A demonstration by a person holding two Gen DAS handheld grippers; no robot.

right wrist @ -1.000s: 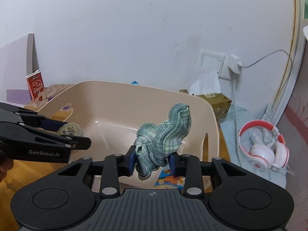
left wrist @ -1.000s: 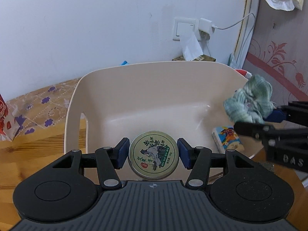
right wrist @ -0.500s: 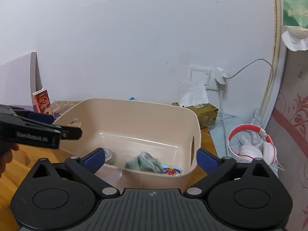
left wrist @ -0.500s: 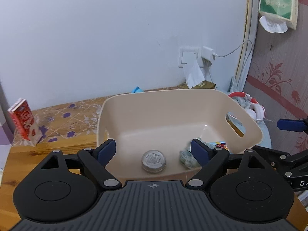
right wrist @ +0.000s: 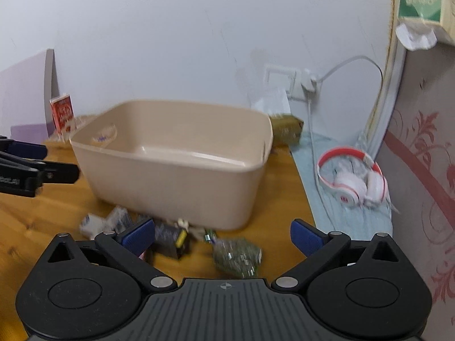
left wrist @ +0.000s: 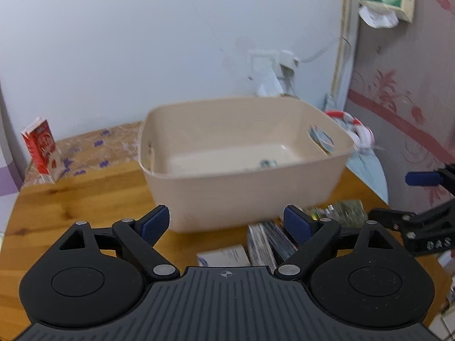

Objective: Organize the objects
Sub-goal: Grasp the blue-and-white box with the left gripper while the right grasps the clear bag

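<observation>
A beige plastic bin (left wrist: 244, 187) stands on the wooden table (left wrist: 71, 199); it also shows in the right wrist view (right wrist: 176, 182). A bit of green cloth (left wrist: 268, 163) shows inside it. My left gripper (left wrist: 227, 223) is open and empty in front of the bin. My right gripper (right wrist: 221, 234) is open and empty, to the right. Small items lie before the bin: a white box (left wrist: 224, 255), a stack of cards (left wrist: 267, 244), a green patterned packet (right wrist: 237, 257), a dark box (right wrist: 170, 238).
A red carton (left wrist: 42, 146) stands at the back left. Red and white headphones (right wrist: 352, 179) lie on a blue cloth at the right. A brown tissue box (right wrist: 285, 128) sits behind the bin below a wall socket (right wrist: 280, 79).
Both grippers opened, dropping the tin and the green cloth into the bin, then pulled back and down toward the table's front. The small items before the bin came into view.
</observation>
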